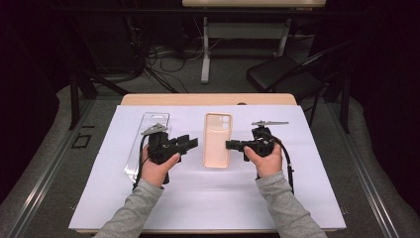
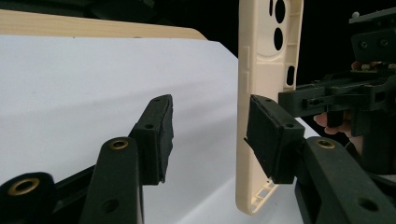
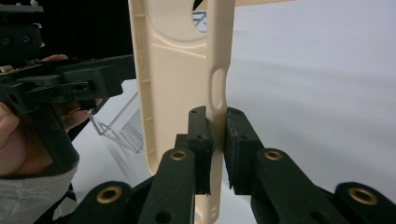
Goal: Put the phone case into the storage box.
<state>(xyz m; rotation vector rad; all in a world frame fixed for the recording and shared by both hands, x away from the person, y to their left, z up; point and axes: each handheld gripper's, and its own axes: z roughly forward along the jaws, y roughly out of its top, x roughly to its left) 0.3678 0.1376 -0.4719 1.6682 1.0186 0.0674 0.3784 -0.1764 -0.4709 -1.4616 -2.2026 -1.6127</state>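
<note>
A beige phone case (image 1: 217, 141) with a camera cut-out at its far end lies between my two grippers over the white sheet (image 1: 198, 198). My right gripper (image 1: 230, 145) comes in from the right. In the right gripper view its pads (image 3: 217, 135) are shut on the case's side wall (image 3: 219, 93). My left gripper (image 1: 189, 142) is at the case's left side. Its jaws (image 2: 208, 130) stand apart with nothing between them, and one pad (image 2: 273, 135) is right by the case's edge (image 2: 266, 56).
A clear plastic package (image 1: 148, 136) lies on the sheet behind my left gripper and shows as well in the right gripper view (image 3: 121, 126). The wooden table edge (image 1: 208, 99) runs along the far side. A dark chair (image 1: 292, 74) and cables stand beyond the table.
</note>
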